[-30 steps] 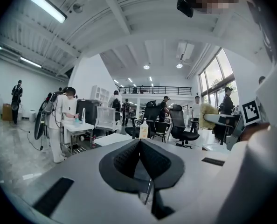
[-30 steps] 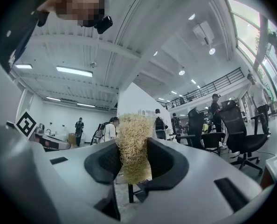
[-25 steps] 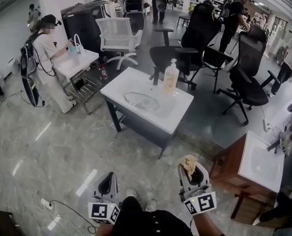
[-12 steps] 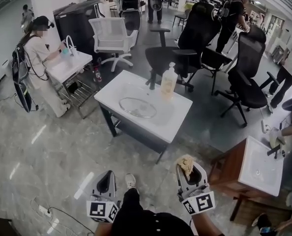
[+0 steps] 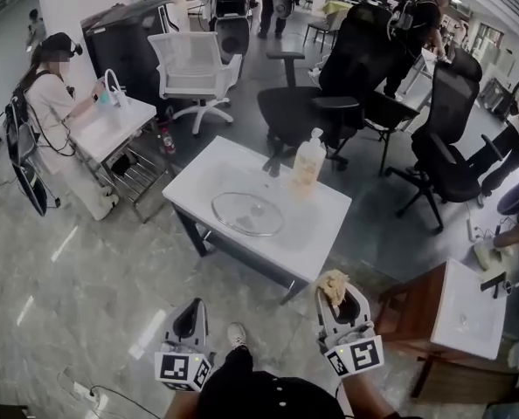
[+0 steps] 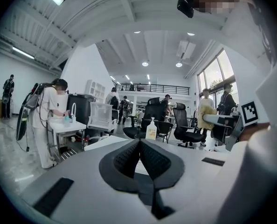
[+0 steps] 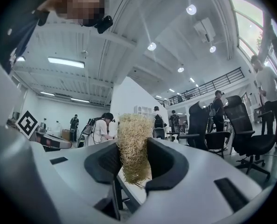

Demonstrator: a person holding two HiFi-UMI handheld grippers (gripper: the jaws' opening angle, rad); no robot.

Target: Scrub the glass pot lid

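- While the glass pot lid (image 5: 247,214) lies flat on the white table (image 5: 322,227), both grippers are well apart from it.
- Left gripper (image 5: 190,319): jaws pressed together, empty.
- Right gripper (image 5: 337,298): pinching a straw-coloured scrubber (image 5: 334,285).

Glossy grey marble floor (image 5: 58,260), black office chairs (image 5: 443,147), one white mesh chair (image 5: 194,64) — tall windows (image 6: 213,73), ceiling lights (image 6: 145,64)

**Left tool** (image 5: 192,314) and **right tool** (image 5: 340,299): each is showing a pale grey moulded shell, with black ribbed pads (image 6: 127,158) lining a V-shaped mouth and black rectangular strips (image 6: 53,196) inset behind it. A white cube (image 5: 184,371) bearing black square markers is sitting at the rear of each tool. The person is wearing dark clothing (image 5: 264,395) and a light shoe (image 5: 237,333).
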